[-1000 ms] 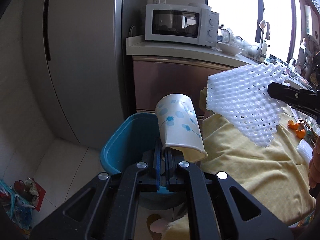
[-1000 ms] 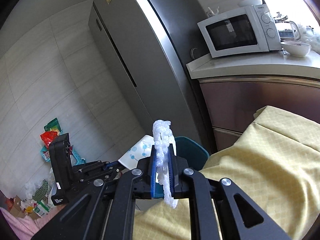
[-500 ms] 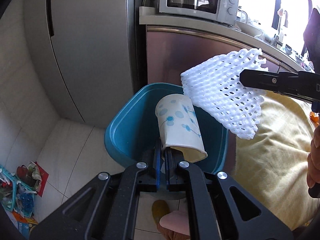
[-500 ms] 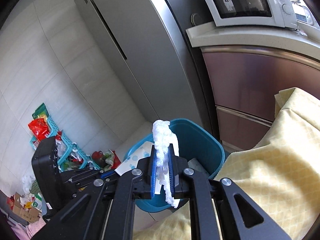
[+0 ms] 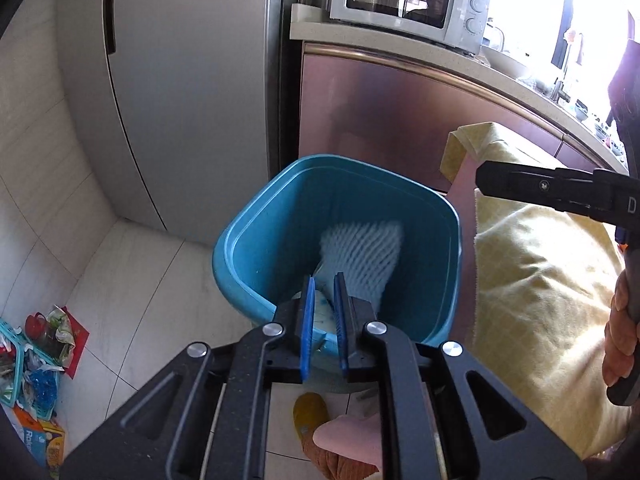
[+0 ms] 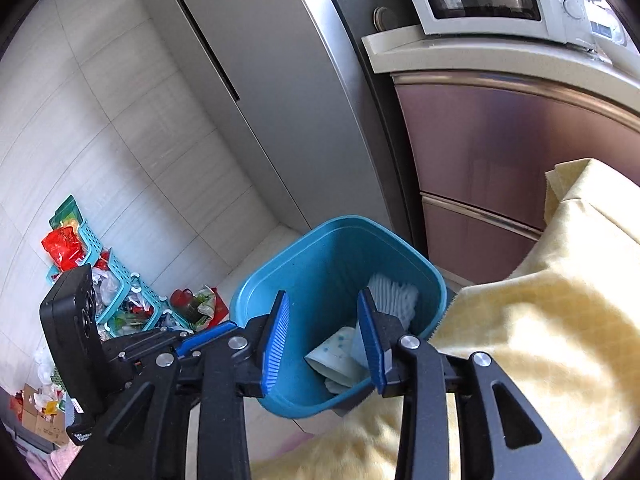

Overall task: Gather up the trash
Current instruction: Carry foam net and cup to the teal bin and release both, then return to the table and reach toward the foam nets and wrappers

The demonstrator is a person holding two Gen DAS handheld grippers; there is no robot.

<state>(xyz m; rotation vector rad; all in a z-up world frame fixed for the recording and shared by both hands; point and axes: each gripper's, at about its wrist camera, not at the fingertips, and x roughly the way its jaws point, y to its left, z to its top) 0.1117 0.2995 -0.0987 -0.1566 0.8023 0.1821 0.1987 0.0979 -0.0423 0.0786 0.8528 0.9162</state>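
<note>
Kitchen floor | bin [image 6: 280,276] holds foam net [image 6: 394,296], cup [image 6: 338,354] | tools [image 5: 323,288] [image 6: 326,312] just parted, empty

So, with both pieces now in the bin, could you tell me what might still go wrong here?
The foam net leans high against the blue bin wall and might spring back out. The bin tilts beside the yellow tablecloth; lifting the open right tongs carelessly might snag either. The paper cup looks settled.

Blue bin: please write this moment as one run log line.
blue bin: holds foam net and paper cup | left gripper: open, empty | right gripper: jaws just opened, empty
</note>
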